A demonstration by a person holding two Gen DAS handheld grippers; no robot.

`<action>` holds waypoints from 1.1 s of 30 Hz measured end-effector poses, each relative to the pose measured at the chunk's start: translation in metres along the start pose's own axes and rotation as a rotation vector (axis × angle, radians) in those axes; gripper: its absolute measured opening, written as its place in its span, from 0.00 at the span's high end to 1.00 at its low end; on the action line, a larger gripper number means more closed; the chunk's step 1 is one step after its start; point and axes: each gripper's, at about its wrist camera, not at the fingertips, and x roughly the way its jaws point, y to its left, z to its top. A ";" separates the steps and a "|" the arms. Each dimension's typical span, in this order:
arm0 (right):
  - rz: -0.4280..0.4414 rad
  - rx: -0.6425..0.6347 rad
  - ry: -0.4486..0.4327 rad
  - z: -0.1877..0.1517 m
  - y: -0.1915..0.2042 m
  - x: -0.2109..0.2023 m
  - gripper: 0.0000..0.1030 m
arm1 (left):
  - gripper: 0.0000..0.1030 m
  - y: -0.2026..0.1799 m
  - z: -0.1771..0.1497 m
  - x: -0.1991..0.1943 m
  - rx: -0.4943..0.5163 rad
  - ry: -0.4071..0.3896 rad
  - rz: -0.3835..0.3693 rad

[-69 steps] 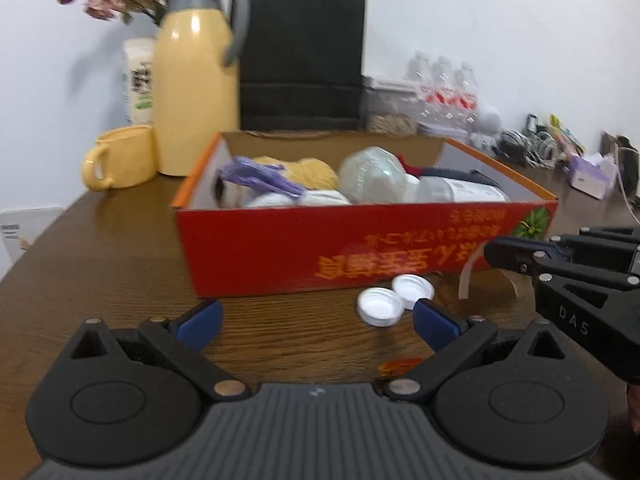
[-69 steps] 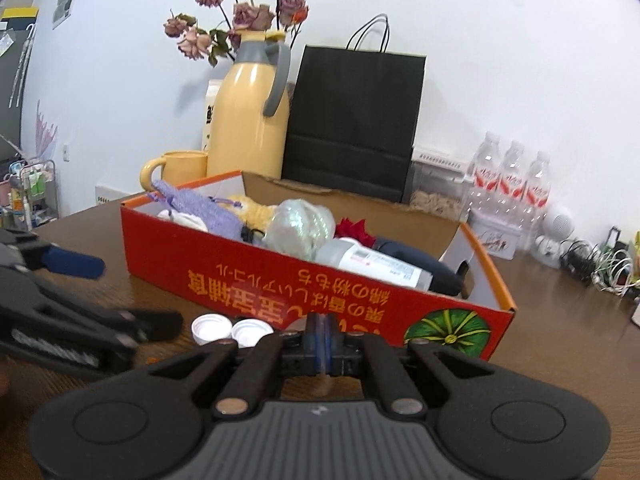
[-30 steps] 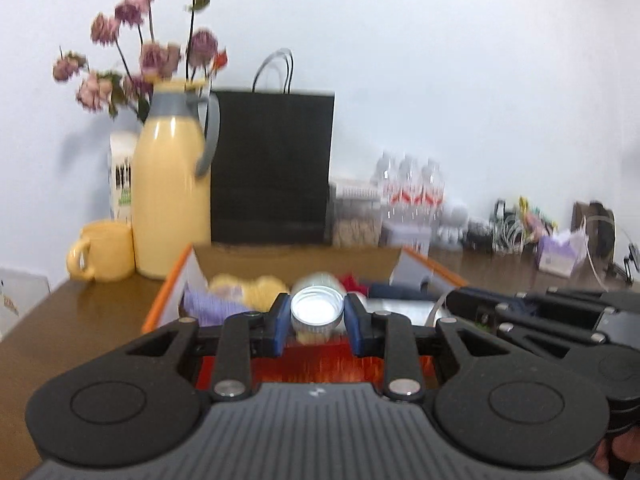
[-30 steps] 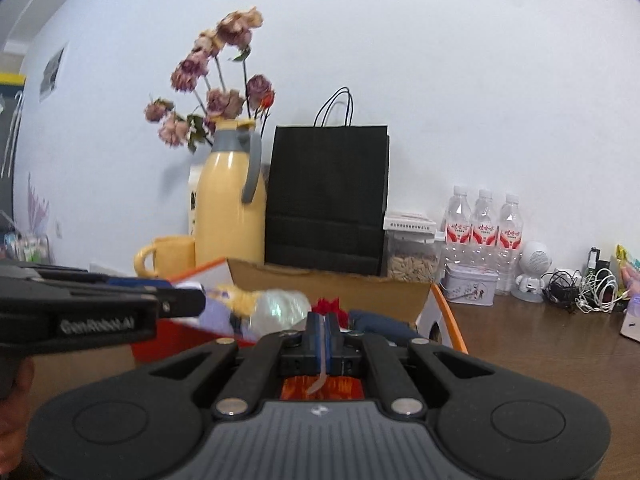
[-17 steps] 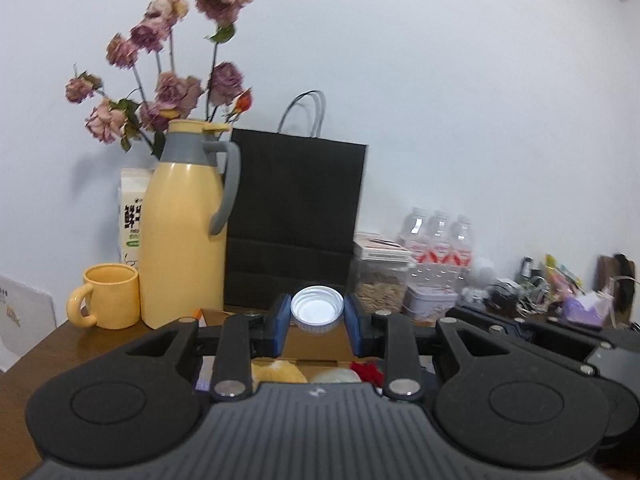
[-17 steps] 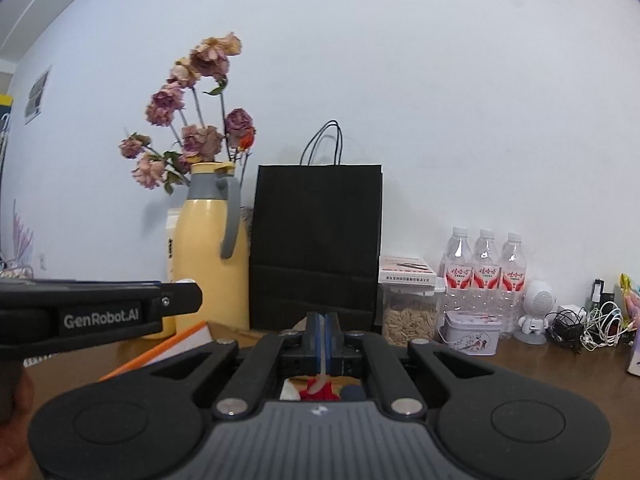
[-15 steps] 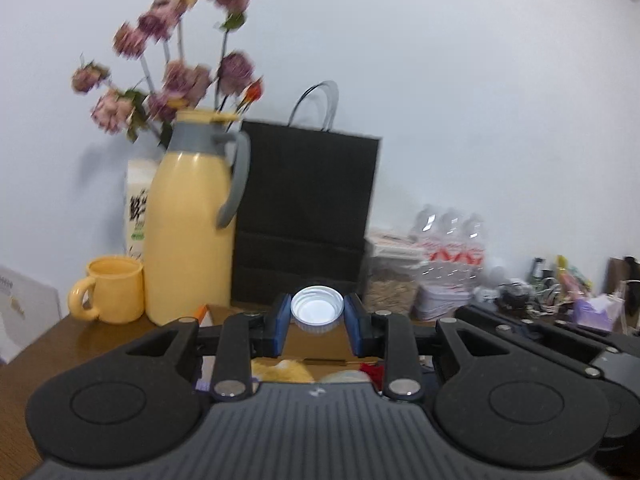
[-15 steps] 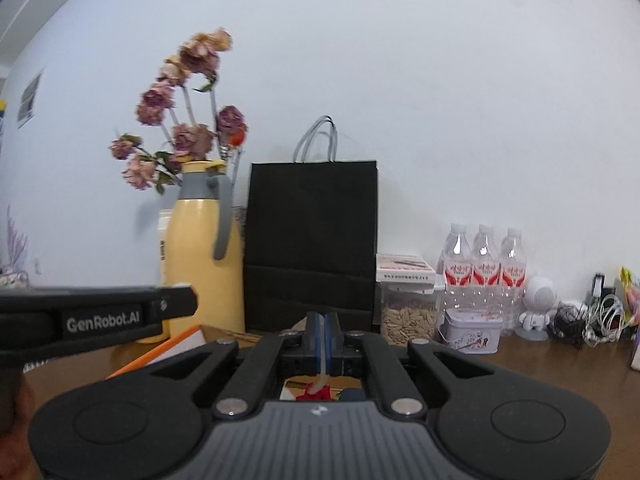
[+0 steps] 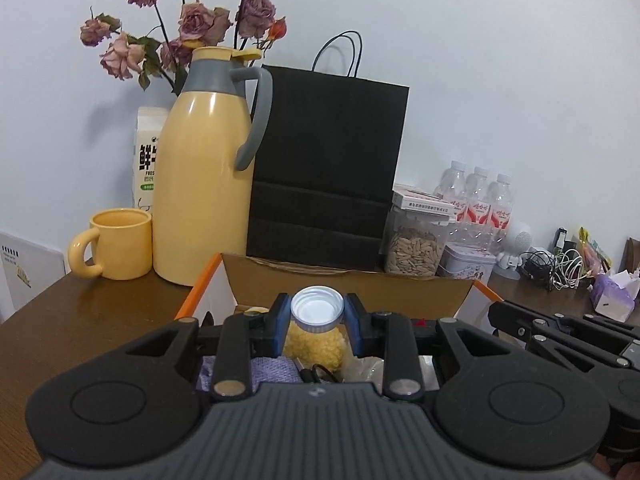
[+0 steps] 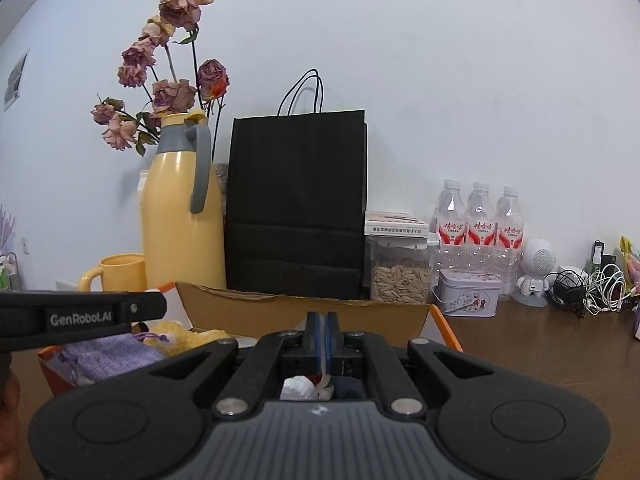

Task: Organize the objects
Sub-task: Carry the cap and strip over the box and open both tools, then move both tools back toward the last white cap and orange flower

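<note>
The left gripper (image 9: 317,322) has its blue-padded fingers (image 9: 281,322) pinching a small round white plastic cap (image 9: 317,309) by its rim, low in the centre of the left wrist view, held above the open orange cardboard box (image 9: 420,286) with its hollow side facing the camera. The right gripper (image 10: 321,334) has its fingers pressed together on a thin pale strip (image 10: 323,380) that hangs below them over the same box. My reading is that both pieces are about to be dropped in. The cap is held only at two points on its edge, so a tilt or a loosened hold could let it fall early or roll off the fluffy yellow item (image 9: 314,346) lying below it. The strip is light and may cling to a pad. The box already holds a lilac fabric pouch (image 10: 112,354), so free room is tight. Behind it, mid-frame, stand a tall yellow thermos jug (image 9: 202,168) and a black paper bag (image 9: 326,160); the two grippers sit near each other and could bump. A yellow mug (image 9: 116,244) rests on the brown tabletop (image 9: 60,320) at left.
</note>
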 end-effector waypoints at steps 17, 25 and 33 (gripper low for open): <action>-0.035 0.066 0.014 -0.004 -0.010 -0.014 0.00 | 0.00 0.003 0.001 -0.028 -0.018 -0.131 0.020; -0.038 0.057 0.017 -0.004 -0.009 -0.018 0.00 | 0.00 0.002 0.000 -0.033 -0.011 -0.136 0.019; -0.040 0.040 0.026 -0.007 -0.010 -0.028 0.00 | 0.00 0.006 -0.006 -0.043 -0.004 -0.122 0.010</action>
